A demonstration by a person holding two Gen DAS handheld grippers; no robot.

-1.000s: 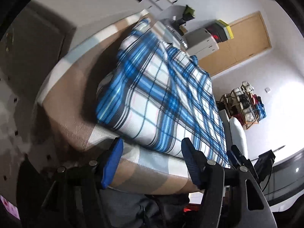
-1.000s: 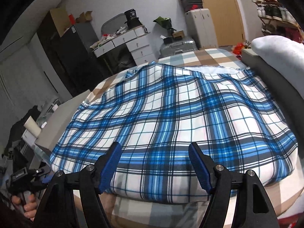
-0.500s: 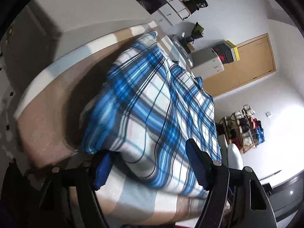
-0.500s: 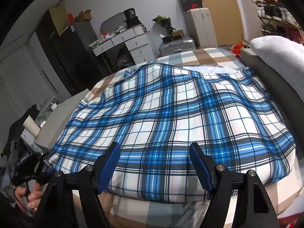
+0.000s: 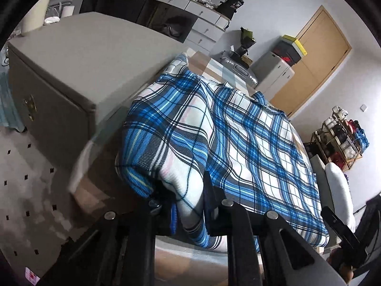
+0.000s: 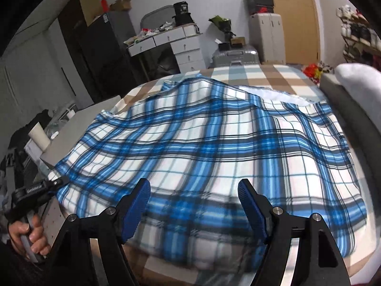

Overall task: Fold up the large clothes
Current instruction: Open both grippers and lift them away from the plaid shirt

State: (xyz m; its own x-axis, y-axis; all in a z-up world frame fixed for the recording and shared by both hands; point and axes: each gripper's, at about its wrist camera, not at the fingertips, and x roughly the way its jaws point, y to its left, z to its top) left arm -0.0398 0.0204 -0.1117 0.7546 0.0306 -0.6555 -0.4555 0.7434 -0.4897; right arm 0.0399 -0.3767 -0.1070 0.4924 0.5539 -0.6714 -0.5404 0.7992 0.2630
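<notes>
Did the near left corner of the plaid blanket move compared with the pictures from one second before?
Yes. The plaid blanket corner has bunched up between the closing left gripper fingers; earlier it lay flat on the checked bedsheet.

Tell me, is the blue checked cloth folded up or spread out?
Spread out. The blue and white plaid cloth lies in one wide layer across the checked bed, only its near corner bunched.

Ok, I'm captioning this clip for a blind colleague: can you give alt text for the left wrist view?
The left claw is closing on a bunched corner of a blue and white plaid garment spread over a checked bed. A grey storage box stands beside the bed, with a wooden door behind.
</notes>
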